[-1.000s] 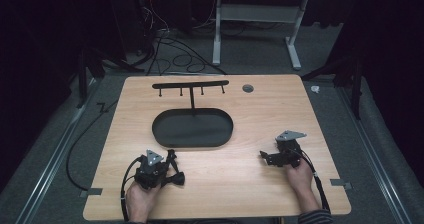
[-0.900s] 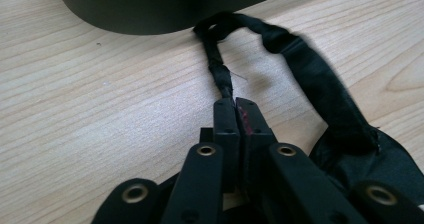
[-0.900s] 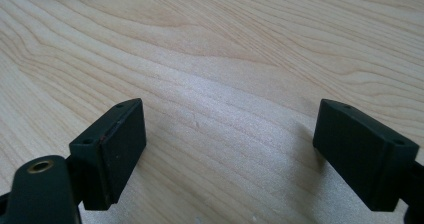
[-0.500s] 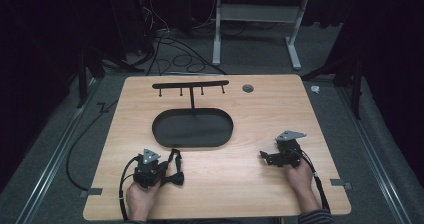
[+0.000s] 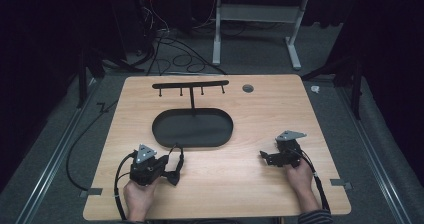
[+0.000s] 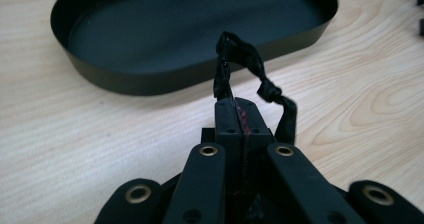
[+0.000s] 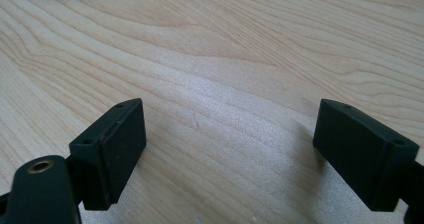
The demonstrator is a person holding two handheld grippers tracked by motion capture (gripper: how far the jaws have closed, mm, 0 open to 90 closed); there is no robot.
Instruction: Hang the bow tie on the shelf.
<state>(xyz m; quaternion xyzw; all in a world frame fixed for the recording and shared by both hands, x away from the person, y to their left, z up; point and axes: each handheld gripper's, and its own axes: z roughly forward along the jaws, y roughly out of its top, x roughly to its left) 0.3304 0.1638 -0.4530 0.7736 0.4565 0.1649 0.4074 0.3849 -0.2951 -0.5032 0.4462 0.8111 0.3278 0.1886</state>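
Low over the wooden table (image 5: 240,184), the left gripper (image 6: 239,106) pinches a knotted black cord loop (image 6: 250,69) between closed jaws, just short of the black oval tray (image 5: 192,127) and its hook rack (image 5: 190,86). The right gripper (image 7: 230,149) rests wide open, holding nothing.

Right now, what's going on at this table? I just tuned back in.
A person holds a claw in each hand at a wooden table. The left claw is shut on a thin black cord, pinching one end while the knotted loop sticks out toward the black oval tray. The right claw is open, low over bare wood. A black hook rack stands at the tray's far edge, nothing hanging on it.
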